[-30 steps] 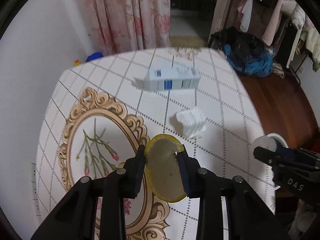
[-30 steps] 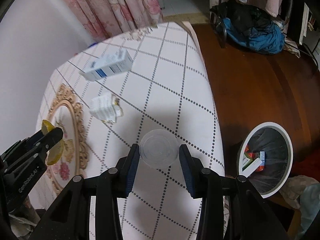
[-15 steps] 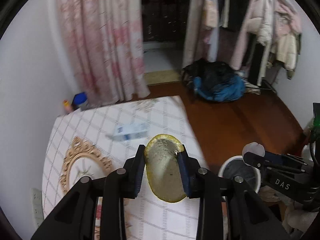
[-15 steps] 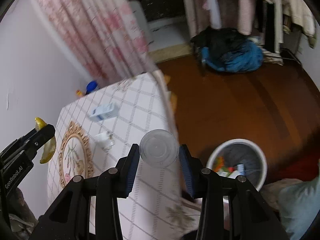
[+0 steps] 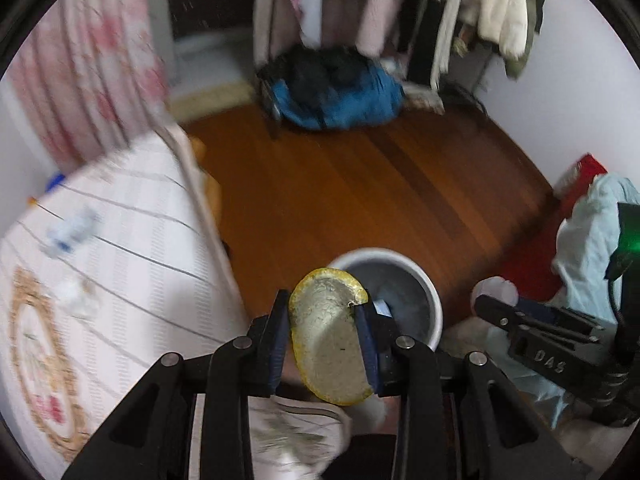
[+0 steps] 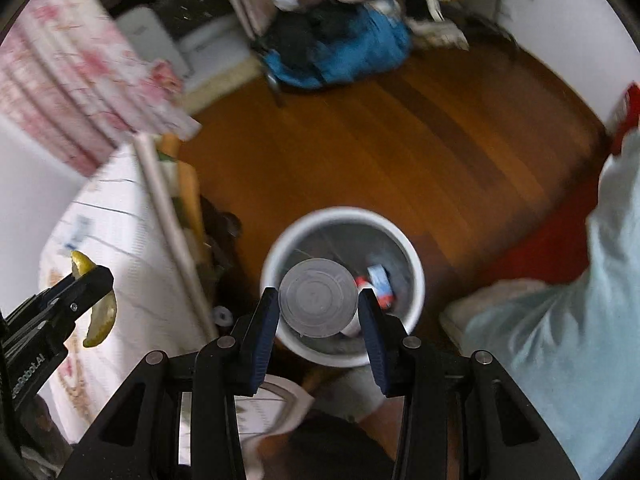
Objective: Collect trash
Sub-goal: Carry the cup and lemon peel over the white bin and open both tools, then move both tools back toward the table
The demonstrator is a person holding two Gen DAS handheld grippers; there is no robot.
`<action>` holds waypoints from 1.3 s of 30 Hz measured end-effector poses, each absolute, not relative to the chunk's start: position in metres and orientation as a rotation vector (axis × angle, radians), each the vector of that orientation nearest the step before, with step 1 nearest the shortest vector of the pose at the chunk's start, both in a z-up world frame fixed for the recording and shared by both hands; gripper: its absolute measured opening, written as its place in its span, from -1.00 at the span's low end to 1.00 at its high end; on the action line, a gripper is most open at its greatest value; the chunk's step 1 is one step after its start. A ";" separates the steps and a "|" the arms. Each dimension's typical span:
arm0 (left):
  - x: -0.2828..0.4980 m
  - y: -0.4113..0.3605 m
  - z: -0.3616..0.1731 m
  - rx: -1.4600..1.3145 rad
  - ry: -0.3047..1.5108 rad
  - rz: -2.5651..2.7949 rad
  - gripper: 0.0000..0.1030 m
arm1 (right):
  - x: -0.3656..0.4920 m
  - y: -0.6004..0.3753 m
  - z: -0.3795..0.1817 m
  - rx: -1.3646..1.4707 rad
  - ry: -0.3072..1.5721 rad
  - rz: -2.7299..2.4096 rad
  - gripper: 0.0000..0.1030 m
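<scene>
— Left side first?
— Left gripper (image 5: 324, 332) clamped on a yellow peel (image 5: 328, 340), pale inner face toward the camera, pads pressed against both edges. Held up in the air near the near-left rim of the white bin (image 5: 434, 312) standing on the brown wooden floor (image 5: 360, 184). Seen from the right wrist too: peel (image 6: 100, 312) curving out from the black jaws, over the table edge.
— And the right?
— Right gripper (image 6: 319, 308) pinching a clear plastic cup (image 6: 318, 298), round base facing the lens, blue pads touching both sides. Hanging directly over the bin (image 6: 416, 280), inside its rim as viewed from above.
— Inside the bin?
— Dark liner, plus a few small cartons (image 6: 378, 280) in red, white and blue toward the right wall.
— On the table?
— Table (image 5: 132, 248) to the left, covered in a white cloth with dotted diagonal lines and a gold ornamental frame print. Blurred, but a white-and-blue box (image 5: 72, 232) far left and a small white crumpled piece (image 5: 74, 296) nearer, both well apart from the grippers.
— Farther back?
— Blue and black bundle (image 5: 340, 92) on the far floor, hanging clothes behind, pink floral curtain (image 5: 88, 72) far left. Light-blue sleeve (image 6: 560, 340) on the right.
</scene>
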State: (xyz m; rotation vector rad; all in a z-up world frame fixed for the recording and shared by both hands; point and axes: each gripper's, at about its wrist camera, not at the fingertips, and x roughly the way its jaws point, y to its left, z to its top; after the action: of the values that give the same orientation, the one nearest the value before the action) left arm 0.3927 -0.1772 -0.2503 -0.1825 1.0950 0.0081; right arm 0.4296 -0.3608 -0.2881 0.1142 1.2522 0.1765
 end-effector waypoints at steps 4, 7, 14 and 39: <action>0.424 -0.200 -0.294 -0.211 1.209 -0.038 -0.45 | 0.448 -0.383 -0.337 0.145 1.338 0.147 -0.17; 0.441 -0.209 -0.312 -0.231 1.264 -0.067 -0.45 | 0.462 -0.393 -0.366 0.157 1.384 0.133 -0.17; 0.467 -0.214 -0.340 -0.226 1.347 -0.048 -0.01 | 0.488 -0.403 -0.410 0.155 1.464 0.109 -0.10; 0.437 -0.203 -0.306 -0.088 1.267 0.082 0.87 | 0.460 -0.405 -0.364 0.098 1.423 0.039 1.00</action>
State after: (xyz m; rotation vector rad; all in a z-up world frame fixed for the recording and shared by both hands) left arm 0.4371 -0.2029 -0.3057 -0.0878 1.2671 0.0815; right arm 0.4598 -0.4054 -0.3637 0.0983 1.4233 0.0393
